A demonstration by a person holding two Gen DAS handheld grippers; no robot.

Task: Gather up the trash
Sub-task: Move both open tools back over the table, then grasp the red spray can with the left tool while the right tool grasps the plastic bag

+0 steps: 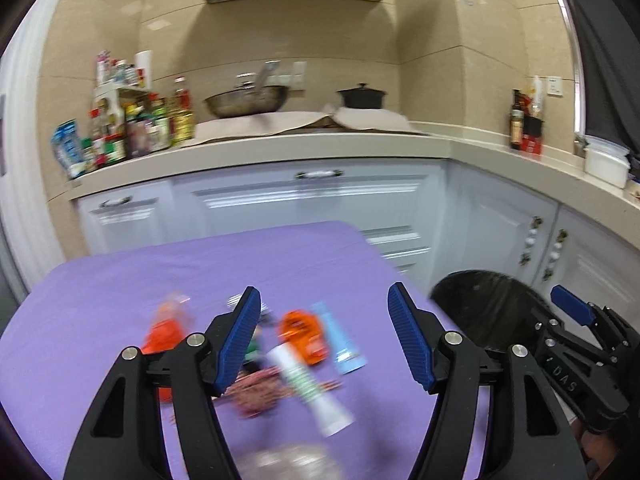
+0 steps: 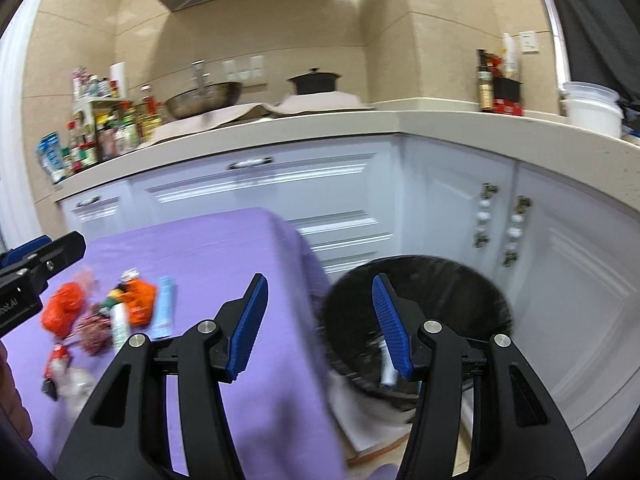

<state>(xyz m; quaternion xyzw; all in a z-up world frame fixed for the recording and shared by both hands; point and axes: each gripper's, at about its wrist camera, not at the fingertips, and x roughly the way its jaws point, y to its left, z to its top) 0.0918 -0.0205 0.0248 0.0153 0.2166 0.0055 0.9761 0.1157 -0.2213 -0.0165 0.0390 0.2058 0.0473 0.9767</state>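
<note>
Both the left gripper [image 1: 324, 336] and the right gripper [image 2: 320, 322] hang with jaws apart and empty, the left over the wrappers and tubes [image 1: 308, 384] littering the purple table [image 1: 120, 280], the right toward the black-lined bin [image 2: 436, 280] alongside, likely for drop-offs.

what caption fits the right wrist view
Open right gripper above the black-lined trash bin beside the purple table.

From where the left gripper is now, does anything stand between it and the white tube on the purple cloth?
Nothing visible does. The left gripper is open and empty, and the white tube lies uncovered on the purple cloth, with other trash only beside it.
</note>
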